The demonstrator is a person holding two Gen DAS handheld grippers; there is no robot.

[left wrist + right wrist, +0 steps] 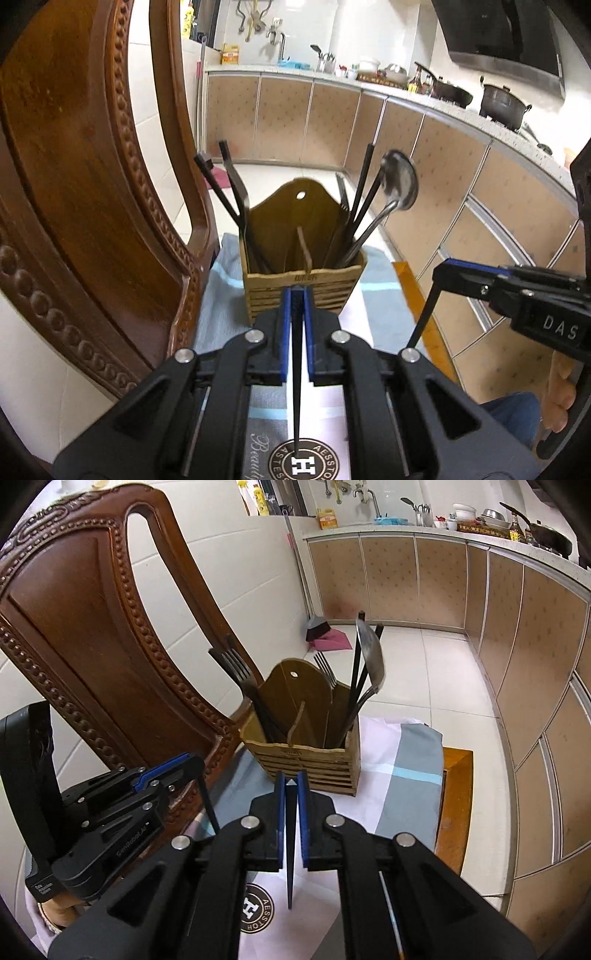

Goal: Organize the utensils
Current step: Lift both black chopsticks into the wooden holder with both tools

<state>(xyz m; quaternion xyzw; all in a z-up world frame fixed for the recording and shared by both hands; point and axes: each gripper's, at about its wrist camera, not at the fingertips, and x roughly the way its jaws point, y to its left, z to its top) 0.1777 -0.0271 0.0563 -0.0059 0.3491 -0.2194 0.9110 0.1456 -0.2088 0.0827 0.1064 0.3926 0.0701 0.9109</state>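
Looming at the left, the carved brown wooden chair point(92, 627) backs a checked grey-and-white cloth point(406, 753), where the slatted bamboo utensil holder point(325, 771) stands, forks and a steel spoon point(371, 657) already inside. Both tongs are clamped: left gripper point(296, 295) pinching a slim black chopstick point(296, 387), right gripper point(291, 779) another point(291, 849). Light, stiff, slippery, I'd judge; grip near the thick end.
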